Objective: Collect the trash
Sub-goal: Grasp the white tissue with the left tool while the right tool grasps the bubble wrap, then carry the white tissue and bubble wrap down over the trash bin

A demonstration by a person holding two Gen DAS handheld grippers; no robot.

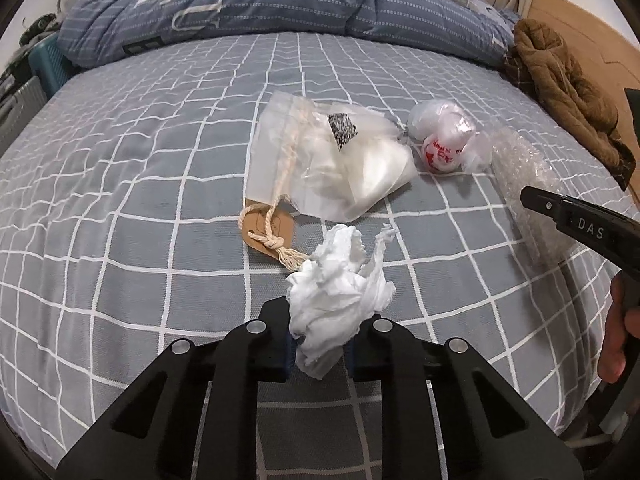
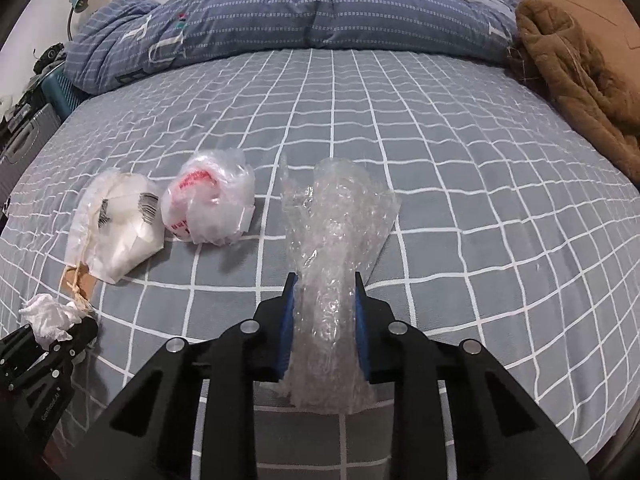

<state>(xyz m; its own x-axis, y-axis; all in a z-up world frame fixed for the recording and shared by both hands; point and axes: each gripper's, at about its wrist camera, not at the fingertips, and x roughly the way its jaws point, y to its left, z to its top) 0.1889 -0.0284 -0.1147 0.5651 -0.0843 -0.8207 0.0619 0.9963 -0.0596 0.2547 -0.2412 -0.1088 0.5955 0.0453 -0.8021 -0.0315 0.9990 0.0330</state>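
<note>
My left gripper [image 1: 320, 344] is shut on a crumpled white tissue [image 1: 340, 292] just above the grey checked bedsheet [image 1: 120, 200]; the tissue also shows in the right wrist view [image 2: 50, 314]. My right gripper [image 2: 325, 300] is shut on a roll of clear bubble wrap [image 2: 336, 240], which also shows in the left wrist view [image 1: 524, 184]. A clear plastic bag with a rope tie and brown tag [image 1: 324, 168] [image 2: 116, 220] and a balled white bag with red print [image 1: 444, 140] [image 2: 210, 204] lie on the sheet between the grippers.
A folded blue quilt [image 1: 260, 0] lies across the head of the bed. A brown fleece garment [image 2: 580, 80] lies at the right edge by a wooden panel. A suitcase and clutter [image 2: 24, 132] stand off the bed's left side.
</note>
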